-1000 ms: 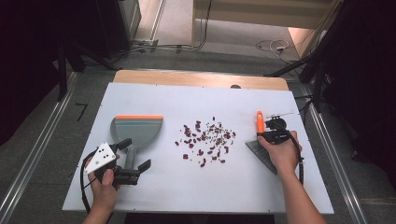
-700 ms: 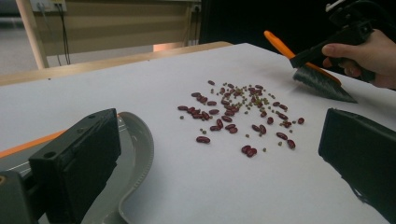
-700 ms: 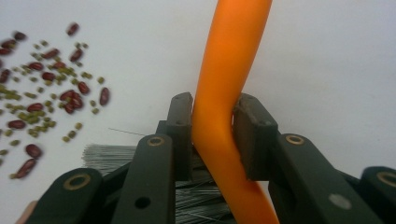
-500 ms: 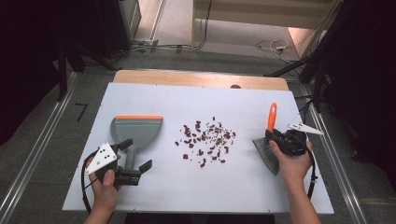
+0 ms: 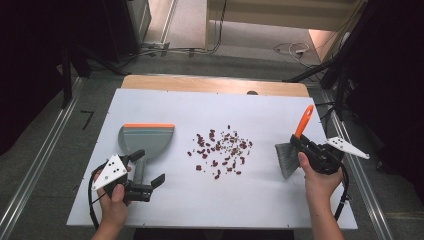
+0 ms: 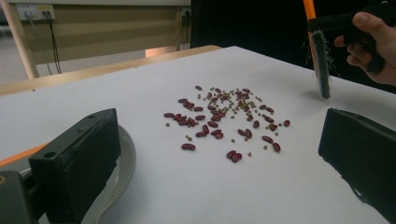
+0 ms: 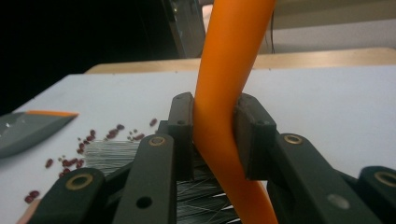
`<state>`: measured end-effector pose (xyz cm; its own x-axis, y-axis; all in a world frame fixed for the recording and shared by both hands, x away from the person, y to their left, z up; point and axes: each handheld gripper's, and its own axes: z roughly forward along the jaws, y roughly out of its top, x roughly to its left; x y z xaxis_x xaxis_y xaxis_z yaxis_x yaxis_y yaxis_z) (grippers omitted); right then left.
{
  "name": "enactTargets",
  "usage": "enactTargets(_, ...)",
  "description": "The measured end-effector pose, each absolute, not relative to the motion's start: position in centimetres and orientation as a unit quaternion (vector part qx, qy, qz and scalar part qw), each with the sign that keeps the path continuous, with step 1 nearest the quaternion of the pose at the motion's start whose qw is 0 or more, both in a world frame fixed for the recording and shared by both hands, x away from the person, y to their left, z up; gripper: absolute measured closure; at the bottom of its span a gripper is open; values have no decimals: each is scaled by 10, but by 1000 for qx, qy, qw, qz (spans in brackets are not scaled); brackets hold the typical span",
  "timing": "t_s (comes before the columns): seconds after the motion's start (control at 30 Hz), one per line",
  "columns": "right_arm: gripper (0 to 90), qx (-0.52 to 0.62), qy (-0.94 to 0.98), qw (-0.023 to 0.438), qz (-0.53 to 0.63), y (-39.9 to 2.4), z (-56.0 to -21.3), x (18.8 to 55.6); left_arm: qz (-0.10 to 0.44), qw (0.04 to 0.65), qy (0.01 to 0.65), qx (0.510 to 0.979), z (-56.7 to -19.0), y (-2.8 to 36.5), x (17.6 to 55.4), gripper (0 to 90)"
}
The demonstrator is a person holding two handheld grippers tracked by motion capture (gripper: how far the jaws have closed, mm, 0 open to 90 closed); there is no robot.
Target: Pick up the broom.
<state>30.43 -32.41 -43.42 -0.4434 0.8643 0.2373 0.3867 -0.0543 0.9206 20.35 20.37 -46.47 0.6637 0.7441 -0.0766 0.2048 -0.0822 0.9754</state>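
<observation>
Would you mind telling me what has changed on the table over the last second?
The right tool, shut on the brush, has raised it from lying flat at the table's right side to standing with its orange handle up and its bristles down, right of the beans. The left tool stays open by the dustpan handle, and the beans and dustpan have not moved.

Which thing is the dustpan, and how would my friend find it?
Start at the big white table and look at its left side, left of the scattered red beans. The dustpan lies flat there, just ahead of the left gripper, whose open jaws sit either side of its handle. It is the grey scoop with an orange strip along its far edge; the brush is across the table.
</observation>
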Motion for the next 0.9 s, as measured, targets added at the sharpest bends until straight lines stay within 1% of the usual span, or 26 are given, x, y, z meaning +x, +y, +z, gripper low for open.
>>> enactTargets(0.07,687,470,654,216,552,-321,-429,302,230,587,337,699,-464,202,203,1)
enactTargets(0.2,687,452,656,229,559,-310,-420,295,231,589,335,698,-462,198,202,2)
enactTargets(0.37,687,438,658,231,568,-292,-414,289,228,592,329,699,-459,191,201,2)
enactTargets(0.63,687,411,669,216,580,-261,-409,279,227,594,312,706,-453,178,200,2)
enactTargets(0.7,687,407,670,217,582,-253,-408,275,220,594,298,714,-452,168,200,2)
enactTargets(0.73,687,404,672,210,585,-250,-408,274,216,595,294,716,-451,165,201,2)
enactTargets(0.9,687,389,679,202,589,-232,-407,267,195,606,289,714,-448,152,204,16)
